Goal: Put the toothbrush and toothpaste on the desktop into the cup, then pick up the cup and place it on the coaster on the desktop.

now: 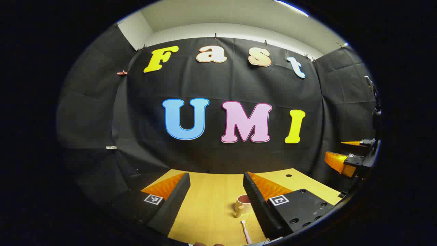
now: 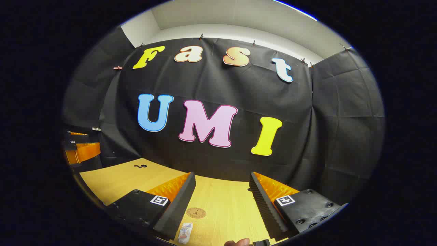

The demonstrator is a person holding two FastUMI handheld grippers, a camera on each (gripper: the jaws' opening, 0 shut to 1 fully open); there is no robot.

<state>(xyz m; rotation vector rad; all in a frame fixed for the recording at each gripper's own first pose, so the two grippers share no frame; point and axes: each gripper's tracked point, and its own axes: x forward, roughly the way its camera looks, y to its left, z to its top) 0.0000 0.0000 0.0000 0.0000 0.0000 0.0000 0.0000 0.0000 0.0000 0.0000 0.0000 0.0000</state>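
Both tongs apart, gripping nothing, above the counter (image 1: pixel 208 201). Left tongs (image 1: pixel 215 186): cup (image 1: pixel 243 205) upright, toothbrush (image 1: pixel 245 230) just in front. Right tongs (image 2: pixel 222 186): coaster (image 2: pixel 196 212), toothpaste (image 2: pixel 185 232) near it.

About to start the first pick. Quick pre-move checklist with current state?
1. Left tool open with nothing between its fingers: ok.
2. Right tool open with nothing between its fingers: ok.
3. Cup upright on the desktop, mouth up, nothing in it yet as far as can be seen: ok.
4. Toothbrush lying on the desktop near the cup, apart from it: ok.
5. Toothpaste lying beside the coaster, not on it: ok.
6. Coaster top free for the cup: ok.
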